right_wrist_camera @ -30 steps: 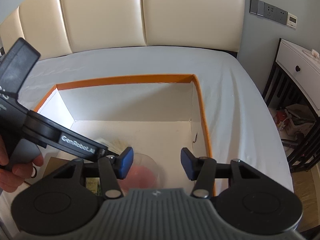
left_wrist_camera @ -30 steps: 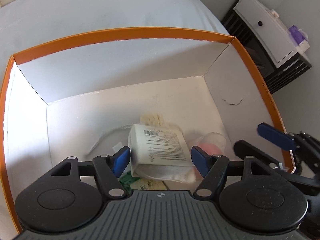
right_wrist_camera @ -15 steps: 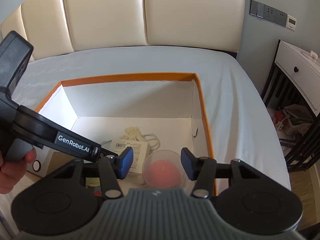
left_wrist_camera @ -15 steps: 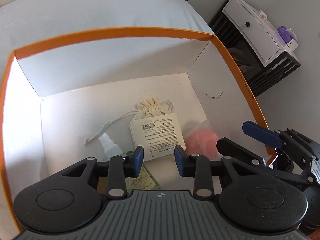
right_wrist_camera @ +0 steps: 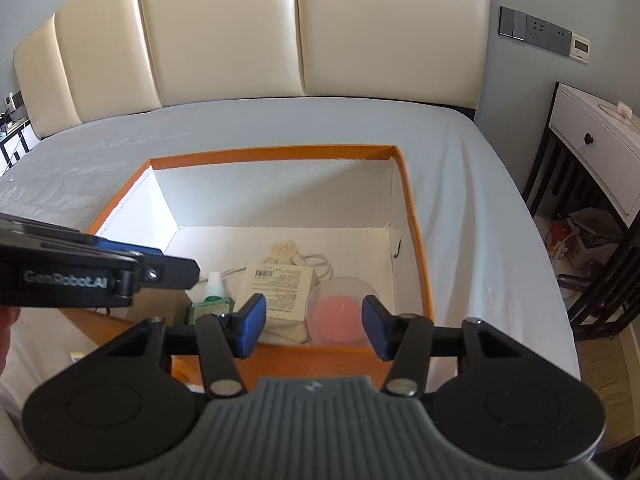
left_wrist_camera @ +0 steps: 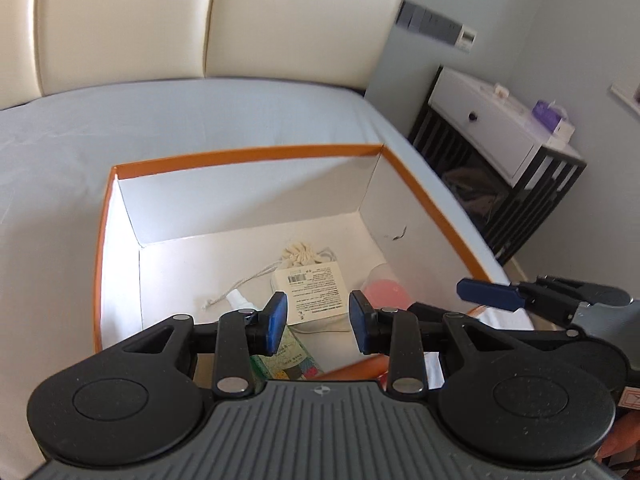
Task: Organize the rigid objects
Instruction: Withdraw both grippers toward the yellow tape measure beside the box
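An orange-rimmed white box (left_wrist_camera: 248, 154) (right_wrist_camera: 276, 152) lies open on the bed. On its floor are a cloth drawstring pouch (right_wrist_camera: 286, 250) under a white label card (left_wrist_camera: 316, 286) (right_wrist_camera: 280, 290), a clear cup with pink contents (left_wrist_camera: 386, 290) (right_wrist_camera: 340, 312) and a green spray bottle with a white cap (right_wrist_camera: 212, 300). My left gripper (left_wrist_camera: 318, 322) hangs above the box's near edge, its jaws narrow but apart and empty. My right gripper (right_wrist_camera: 314, 326) is open and empty above the near rim, in line with the cup.
The box sits on a pale grey sheet (right_wrist_camera: 460, 184) before a cream padded headboard (right_wrist_camera: 280, 32). A white nightstand in a black slatted frame (right_wrist_camera: 592, 148) stands off the bed's right side. A colourful packet (left_wrist_camera: 288, 356) lies in the box's near corner.
The left gripper's jaws narrowed from wide apart around the label card to a small empty gap, and it rose back out of the box. The right gripper drew back slightly.
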Action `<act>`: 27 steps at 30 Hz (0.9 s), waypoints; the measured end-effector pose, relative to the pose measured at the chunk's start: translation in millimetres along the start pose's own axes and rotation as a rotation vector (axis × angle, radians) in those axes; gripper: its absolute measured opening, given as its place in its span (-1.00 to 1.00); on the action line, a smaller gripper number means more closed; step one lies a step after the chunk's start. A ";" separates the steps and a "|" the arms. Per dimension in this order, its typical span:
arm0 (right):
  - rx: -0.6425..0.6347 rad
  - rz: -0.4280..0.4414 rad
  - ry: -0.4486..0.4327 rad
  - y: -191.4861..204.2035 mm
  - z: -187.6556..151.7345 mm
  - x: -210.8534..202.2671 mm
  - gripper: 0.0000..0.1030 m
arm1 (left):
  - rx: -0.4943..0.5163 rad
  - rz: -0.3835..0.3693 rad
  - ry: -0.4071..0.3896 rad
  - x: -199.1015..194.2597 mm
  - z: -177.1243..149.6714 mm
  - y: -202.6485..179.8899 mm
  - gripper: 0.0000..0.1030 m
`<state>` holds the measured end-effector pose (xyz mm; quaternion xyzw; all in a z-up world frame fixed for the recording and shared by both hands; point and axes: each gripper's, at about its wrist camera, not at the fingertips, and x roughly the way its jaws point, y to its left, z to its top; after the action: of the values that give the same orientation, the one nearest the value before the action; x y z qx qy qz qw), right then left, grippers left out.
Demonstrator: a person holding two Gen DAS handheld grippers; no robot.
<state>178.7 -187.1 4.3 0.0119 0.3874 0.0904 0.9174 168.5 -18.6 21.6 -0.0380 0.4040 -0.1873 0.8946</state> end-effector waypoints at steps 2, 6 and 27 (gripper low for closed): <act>-0.019 -0.023 -0.030 2.6 -4.2 -9.1 0.04 | -0.010 -0.004 -0.045 -11.6 -9.1 -1.2 -0.26; -0.015 -0.026 -0.057 7.8 -12.8 -23.4 0.04 | -0.011 0.027 -0.117 -29.5 -28.8 -6.0 -0.26; 0.071 -0.015 0.097 29.8 -113.7 -47.0 0.16 | -0.047 0.094 -0.017 -45.7 -121.1 -6.5 -0.24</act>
<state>60.9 -171.6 -39.2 0.0374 0.4346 0.0703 0.8971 49.6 2.1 -25.9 -0.0417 0.4020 -0.1352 0.9047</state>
